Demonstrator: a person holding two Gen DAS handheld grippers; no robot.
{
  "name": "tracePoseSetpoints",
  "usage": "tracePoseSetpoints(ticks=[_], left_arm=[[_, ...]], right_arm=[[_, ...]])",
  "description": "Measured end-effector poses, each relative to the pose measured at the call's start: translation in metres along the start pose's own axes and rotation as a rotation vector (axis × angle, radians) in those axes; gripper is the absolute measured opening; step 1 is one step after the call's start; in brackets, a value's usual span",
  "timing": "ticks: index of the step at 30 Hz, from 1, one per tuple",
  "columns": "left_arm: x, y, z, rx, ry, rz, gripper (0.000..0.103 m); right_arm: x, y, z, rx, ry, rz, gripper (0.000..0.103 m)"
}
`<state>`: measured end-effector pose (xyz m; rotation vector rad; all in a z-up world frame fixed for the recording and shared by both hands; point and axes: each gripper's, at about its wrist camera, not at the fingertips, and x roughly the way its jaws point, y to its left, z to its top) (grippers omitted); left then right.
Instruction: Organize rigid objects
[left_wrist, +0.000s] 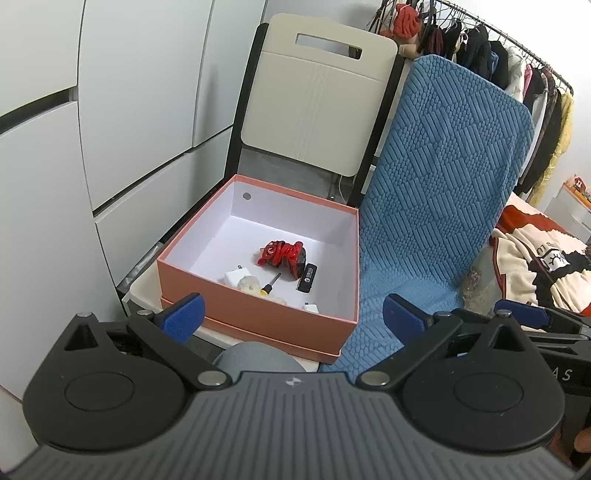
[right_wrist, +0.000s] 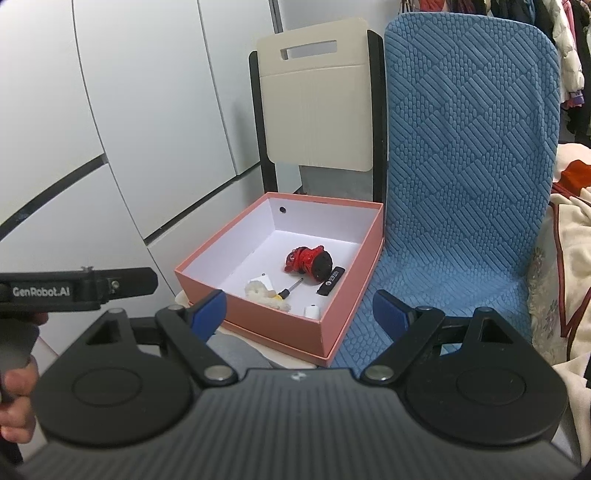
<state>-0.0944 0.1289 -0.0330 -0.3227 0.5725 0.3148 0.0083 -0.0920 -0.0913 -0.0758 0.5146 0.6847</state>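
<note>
chair-top pink box (left_wrist: 258, 314) lies ahead of both spread grippers (left_wrist: 291, 317) (right_wrist: 299, 314).

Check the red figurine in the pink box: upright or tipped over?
Tipped over. The red figurine lies on its side on the pink box floor, its dark round base facing sideways toward the black stick.

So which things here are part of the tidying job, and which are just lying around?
Part of the job:
pink box
red figurine
screwdriver
black stick
white charger
small white plug
fluffy cream piece

Just lying about:
blue chair cover
beige chair
clothes rack
blanket
</note>
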Motion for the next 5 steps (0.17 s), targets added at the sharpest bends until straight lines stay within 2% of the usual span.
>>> tracePoseSetpoints(ticks=[5], left_arm=[[-0.0022,-0.0011,0.0012,-0.006,-0.005,0.0,0.103]], right_arm=[[-0.0013,-0.0016,0.0001,0.01,-0.005,0.002,0.088]])
